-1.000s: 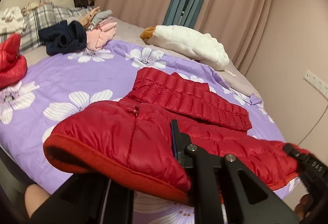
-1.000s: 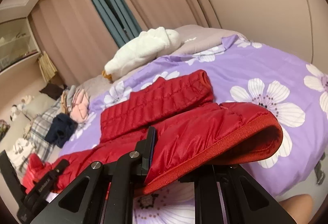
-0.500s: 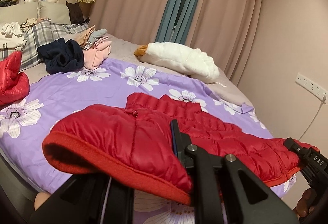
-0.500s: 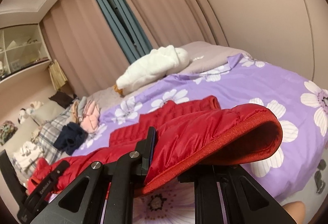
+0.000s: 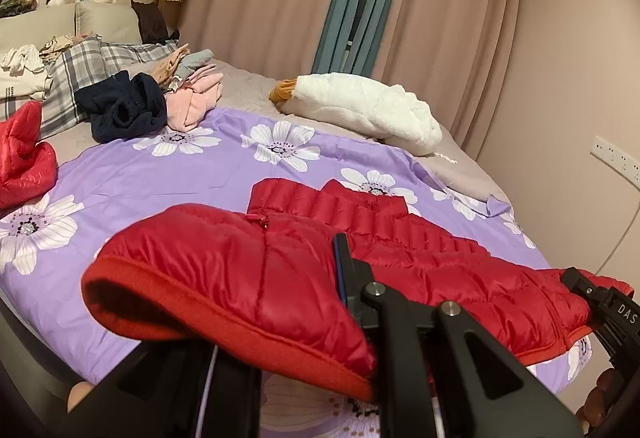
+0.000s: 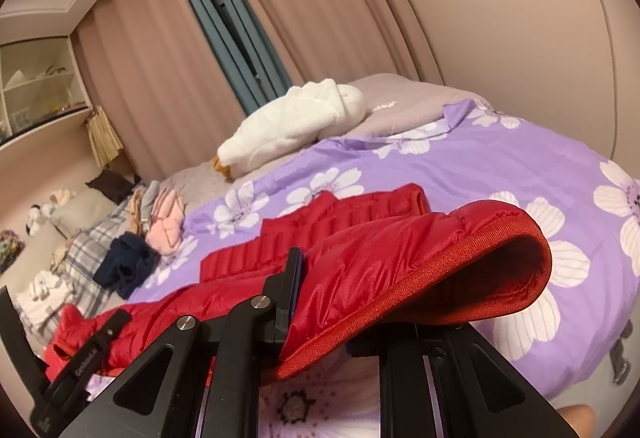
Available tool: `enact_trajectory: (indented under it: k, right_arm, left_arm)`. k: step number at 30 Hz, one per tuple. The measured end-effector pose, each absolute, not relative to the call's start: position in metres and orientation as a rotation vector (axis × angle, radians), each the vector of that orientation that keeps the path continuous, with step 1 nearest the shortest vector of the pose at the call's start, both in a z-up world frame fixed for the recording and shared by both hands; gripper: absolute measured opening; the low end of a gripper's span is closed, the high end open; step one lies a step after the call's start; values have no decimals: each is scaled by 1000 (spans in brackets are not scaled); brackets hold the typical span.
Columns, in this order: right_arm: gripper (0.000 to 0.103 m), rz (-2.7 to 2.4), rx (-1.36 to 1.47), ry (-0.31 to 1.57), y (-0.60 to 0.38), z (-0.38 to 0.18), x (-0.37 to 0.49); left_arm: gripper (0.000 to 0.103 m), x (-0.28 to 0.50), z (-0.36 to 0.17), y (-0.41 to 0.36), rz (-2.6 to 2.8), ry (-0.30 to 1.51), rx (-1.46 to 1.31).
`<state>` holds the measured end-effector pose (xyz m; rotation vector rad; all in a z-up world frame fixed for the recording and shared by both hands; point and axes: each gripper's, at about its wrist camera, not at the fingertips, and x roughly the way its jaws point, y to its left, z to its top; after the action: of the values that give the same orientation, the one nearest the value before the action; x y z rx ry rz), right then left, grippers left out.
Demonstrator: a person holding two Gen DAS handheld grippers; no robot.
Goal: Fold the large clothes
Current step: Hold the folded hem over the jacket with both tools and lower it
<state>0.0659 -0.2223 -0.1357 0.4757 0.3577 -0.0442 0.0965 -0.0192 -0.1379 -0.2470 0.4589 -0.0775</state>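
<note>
Over the purple flowered bedspread [image 5: 168,173], both tongs are clamping the red quilted puffer jacket [image 5: 248,278] by its hem, left gripper [image 5: 344,302] and right gripper [image 6: 296,298] holding it raised; sleeve's looking tucked, bottom fold not laid over yet.

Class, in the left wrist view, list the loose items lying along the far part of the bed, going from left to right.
Plaid cloth → navy garment → pink clothes → white fleece jacket.

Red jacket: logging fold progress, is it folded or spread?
Partly folded: red jacket hem lifted by both grippers, sleeve folded across its body.
</note>
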Motion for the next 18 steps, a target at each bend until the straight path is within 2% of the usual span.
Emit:
enact_trajectory:
  k: [18]
  right_arm:
    - [17,-46,438,397,-233,-132,141]
  left_arm:
    - [17,178,-141,-34,-39,460,-236]
